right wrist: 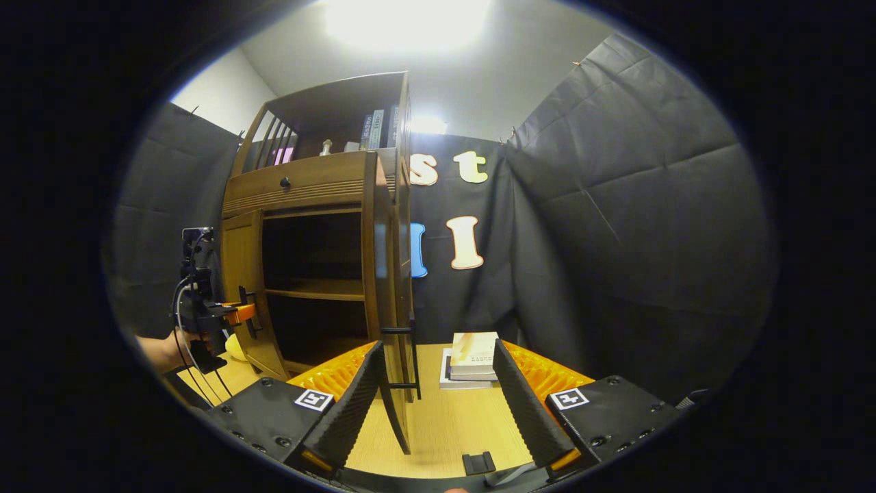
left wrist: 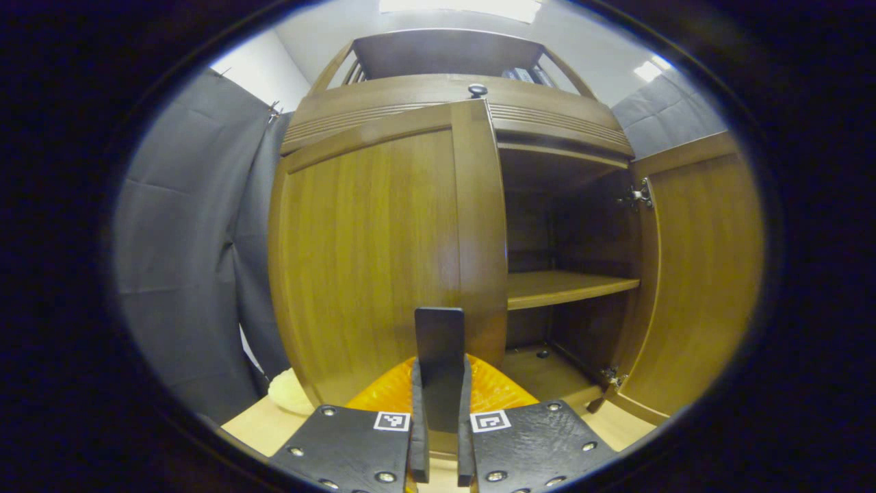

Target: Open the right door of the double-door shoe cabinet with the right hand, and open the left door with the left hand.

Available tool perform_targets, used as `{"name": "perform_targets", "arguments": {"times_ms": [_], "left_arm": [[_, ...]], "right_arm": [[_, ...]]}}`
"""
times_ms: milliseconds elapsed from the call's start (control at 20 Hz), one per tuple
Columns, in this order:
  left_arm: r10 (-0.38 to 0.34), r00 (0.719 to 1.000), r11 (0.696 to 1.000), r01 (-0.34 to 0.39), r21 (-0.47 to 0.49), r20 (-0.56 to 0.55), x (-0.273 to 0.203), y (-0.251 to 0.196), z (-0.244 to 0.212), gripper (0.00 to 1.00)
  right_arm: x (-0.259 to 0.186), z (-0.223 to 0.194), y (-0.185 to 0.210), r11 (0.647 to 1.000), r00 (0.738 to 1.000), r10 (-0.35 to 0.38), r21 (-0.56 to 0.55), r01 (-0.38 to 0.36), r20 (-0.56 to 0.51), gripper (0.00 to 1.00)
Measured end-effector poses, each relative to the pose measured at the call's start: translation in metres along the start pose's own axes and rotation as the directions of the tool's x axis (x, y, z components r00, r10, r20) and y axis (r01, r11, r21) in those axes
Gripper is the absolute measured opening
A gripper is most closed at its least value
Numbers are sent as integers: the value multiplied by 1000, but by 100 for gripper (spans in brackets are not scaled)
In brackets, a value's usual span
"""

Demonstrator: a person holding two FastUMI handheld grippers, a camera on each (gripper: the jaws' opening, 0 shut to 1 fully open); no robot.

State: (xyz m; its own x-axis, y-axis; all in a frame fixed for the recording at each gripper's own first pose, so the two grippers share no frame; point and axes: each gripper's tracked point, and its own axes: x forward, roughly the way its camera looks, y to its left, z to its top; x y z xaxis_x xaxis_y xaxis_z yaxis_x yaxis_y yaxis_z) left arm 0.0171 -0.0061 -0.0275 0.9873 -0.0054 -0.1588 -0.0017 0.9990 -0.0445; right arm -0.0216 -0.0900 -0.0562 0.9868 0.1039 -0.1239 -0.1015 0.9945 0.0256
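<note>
Left gripper view: shoe cabinet (left wrist: pixel 479 89), brown wood, two doors, one dark knob above them on the top rail. Left door (left wrist: pixel 383 253) all but shut, its inner edge standing slightly proud of the cabinet front. Left gripper (left wrist: pixel 439 438) at the foot of that door; jaws narrow, both fingers pressed on the black handle (left wrist: pixel 439 356) that rises between them. Right door (left wrist: pixel 705 274) swung fully out from the cabinet, hinges visible on its inner edge. Cabinet interior dark, one shelf (left wrist: pixel 568 287) midway up.

Right gripper view: same shoe cabinet (right wrist: pixel 308 185) seen from its right side, books on its upper open shelf. Right door (right wrist: pixel 387 287) edge-on, standing out from the cabinet, its black bar handle (right wrist: pixel 410 359) low on the outer face. Right gripper (right wrist: pixel 438 411) in front of the cabinet; jaws wide, the door's lower edge between the fingers, neither finger seen pressing on it. Stack of books (right wrist: pixel 469 359) on the tabletop (right wrist: pixel 445 424), to the right of the cabinet. Left gripper (right wrist: pixel 239 315) at the cabinet's left door, held by a hand (right wrist: pixel 164 349).
</note>
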Motion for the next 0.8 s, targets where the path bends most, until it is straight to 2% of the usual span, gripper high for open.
{"name": "perform_targets", "arguments": {"times_ms": [100, 150, 250, 350, 450, 600, 700, 750, 800], "left_arm": [[-13, 1000, 1000, 13, -3, -4, -2, 1, -1, 19], [-18, 1000, 1000, 18, -3, -6, -3, 1, 0, 14], [-23, 1000, 1000, 23, -2, -8, -4, 1, 3, 14], [-21, 1000, 1000, 21, -5, -11, -4, 2, 1, 14], [-21, 1000, 1000, 21, -12, -13, -4, 1, 0, 14], [-21, 1000, 1000, 21, -15, -13, -6, 1, -1, 19], [-20, 1000, 1000, 19, -14, -12, -6, 1, -1, 19], [-17, 1000, 1000, 16, -14, -11, -6, 0, -1, 19], [-14, 1000, 1000, 13, -16, -11, -6, 0, 0, 19]], "right_arm": [[-5, 0, 11, 1000, 1000, 6, -1, -6, 0, 99], [-8, 2, 16, 1000, 1000, 6, -1, -6, 4, 99], [-13, 2, 25, 1000, 1000, 5, 1, -5, 4, 95], [-19, 5, 33, 1000, 1000, 5, 0, -5, 11, 99], [-24, 6, 40, 1000, 1000, 6, -6, -6, 12, 95], [-28, 11, 52, 1000, 1000, 13, -13, -13, 15, 95], [-31, 13, 62, 1000, 1000, 21, -18, -21, 19, 100], [-32, 13, 67, 999, 1000, 26, -19, -26, 18, 95], [-33, 13, 72, 999, 999, 31, -21, -31, 14, 99]]}}
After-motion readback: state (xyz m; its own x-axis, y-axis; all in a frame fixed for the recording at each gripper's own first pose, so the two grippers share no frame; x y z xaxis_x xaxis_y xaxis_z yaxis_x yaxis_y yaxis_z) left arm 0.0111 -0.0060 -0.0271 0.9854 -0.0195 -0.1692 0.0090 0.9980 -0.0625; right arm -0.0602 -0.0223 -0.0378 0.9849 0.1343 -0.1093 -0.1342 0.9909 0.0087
